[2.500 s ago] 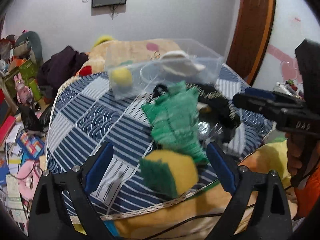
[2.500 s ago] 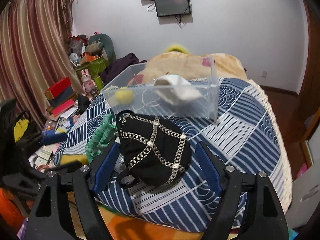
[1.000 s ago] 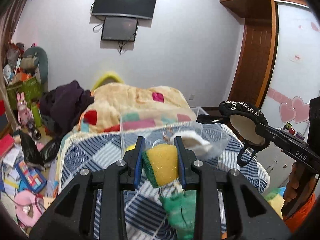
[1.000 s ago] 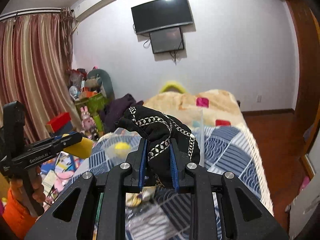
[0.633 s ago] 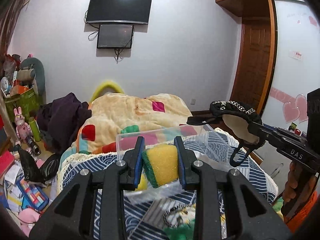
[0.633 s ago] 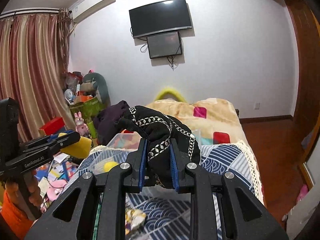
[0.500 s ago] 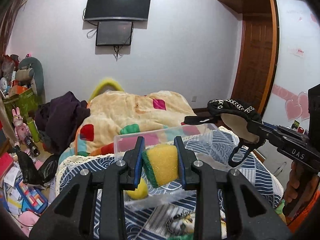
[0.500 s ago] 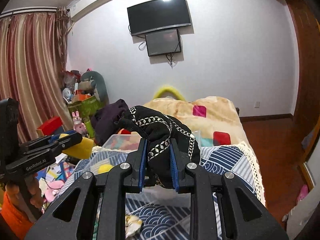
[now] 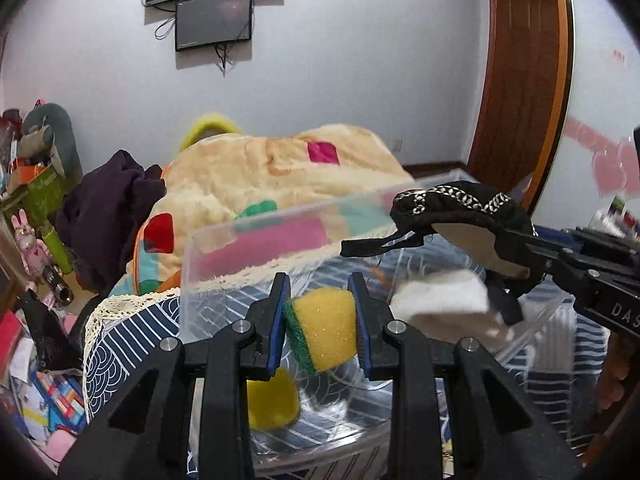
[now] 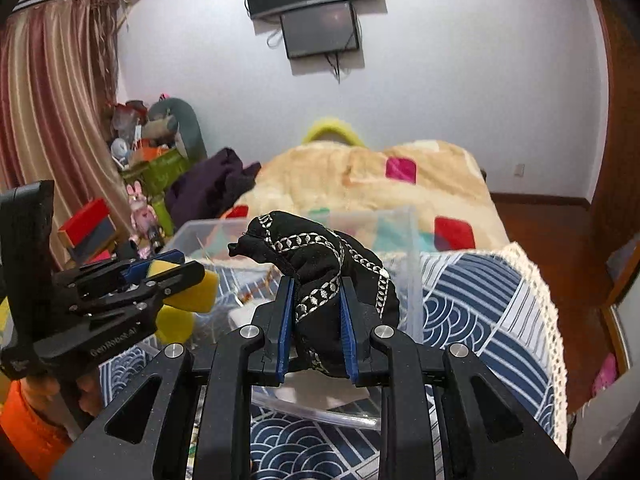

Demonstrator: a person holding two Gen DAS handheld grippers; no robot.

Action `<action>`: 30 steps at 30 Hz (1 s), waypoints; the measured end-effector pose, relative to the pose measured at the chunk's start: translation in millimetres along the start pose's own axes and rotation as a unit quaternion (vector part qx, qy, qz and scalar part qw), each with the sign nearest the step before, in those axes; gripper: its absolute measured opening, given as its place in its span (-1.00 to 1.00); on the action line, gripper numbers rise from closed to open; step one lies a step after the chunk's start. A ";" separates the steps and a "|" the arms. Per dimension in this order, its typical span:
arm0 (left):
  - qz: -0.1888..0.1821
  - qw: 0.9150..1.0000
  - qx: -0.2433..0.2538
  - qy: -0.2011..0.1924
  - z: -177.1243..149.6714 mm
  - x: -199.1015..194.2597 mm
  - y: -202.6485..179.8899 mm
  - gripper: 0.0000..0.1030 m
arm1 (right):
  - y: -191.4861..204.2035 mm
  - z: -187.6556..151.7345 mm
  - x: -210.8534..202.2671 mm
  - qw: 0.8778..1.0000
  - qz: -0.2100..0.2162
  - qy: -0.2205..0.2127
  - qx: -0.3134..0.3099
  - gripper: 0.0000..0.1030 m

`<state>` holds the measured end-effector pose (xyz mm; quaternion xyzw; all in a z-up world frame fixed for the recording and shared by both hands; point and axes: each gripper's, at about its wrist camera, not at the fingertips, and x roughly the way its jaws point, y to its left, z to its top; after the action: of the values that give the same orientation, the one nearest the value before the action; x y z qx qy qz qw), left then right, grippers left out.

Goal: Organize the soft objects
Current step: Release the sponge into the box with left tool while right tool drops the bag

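My left gripper (image 9: 320, 322) is shut on a yellow sponge with a green scrub side (image 9: 324, 328) and holds it over the clear plastic bin (image 9: 224, 240). My right gripper (image 10: 316, 320) is shut on a black cap with silver chain trim (image 10: 320, 264) and holds it over the same bin (image 10: 412, 264). In the left wrist view the cap (image 9: 460, 208) hangs above the bin's right half. Inside the bin lie a yellow ball (image 9: 272, 404) and a white cloth (image 9: 440, 304). In the right wrist view the left gripper (image 10: 176, 268) shows with the sponge (image 10: 198, 286).
The bin stands on a bed with a blue and white patterned cover (image 10: 480, 300). A beige patchwork blanket (image 9: 260, 168) and a dark purple garment (image 9: 108, 208) lie behind it. Toys and boxes crowd the floor at the left (image 10: 88, 232). A wooden door (image 9: 520, 80) is at the right.
Both grippers have moved forward and down over the bin, still holding the sponge and the cap. The bin now fills the lower view and its contents show directly below.
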<state>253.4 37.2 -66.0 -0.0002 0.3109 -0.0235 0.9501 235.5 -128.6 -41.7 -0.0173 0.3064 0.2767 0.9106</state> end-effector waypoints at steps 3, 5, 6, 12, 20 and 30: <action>0.003 1.000 0.008 0.004 -3.6 2.1 -3.8 -0.43 | 1.5 -3.3 5.2 1.000 -0.003 0.014 -0.003 -0.56; 0.000 1.000 0.005 0.006 -4.3 2.3 -3.0 -0.38 | 1.8 -5.2 4.4 1.000 0.001 0.018 -0.006 -0.51; -0.003 1.000 0.002 0.008 -4.5 1.7 -2.8 -0.34 | 2.3 -6.0 1.8 1.000 0.002 0.018 -0.006 -0.49; -0.011 1.000 -0.010 0.001 -2.8 -14.2 1.4 -0.16 | -1.5 -5.5 -13.9 1.000 0.000 0.010 -0.004 -0.31; -0.020 0.999 -0.014 -0.034 -0.7 -61.6 -0.5 0.08 | 10.0 2.3 -49.9 0.999 -0.004 -0.025 -0.022 -0.10; -0.029 0.998 -0.001 -0.064 -21.8 -117.8 -18.1 0.62 | 27.9 -11.0 -88.6 0.997 0.000 -0.058 -0.052 0.05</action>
<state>144.8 24.7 -13.7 -0.0121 0.2495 -0.0509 0.9670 156.7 -150.9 3.5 -0.0489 0.2384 0.2933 0.9245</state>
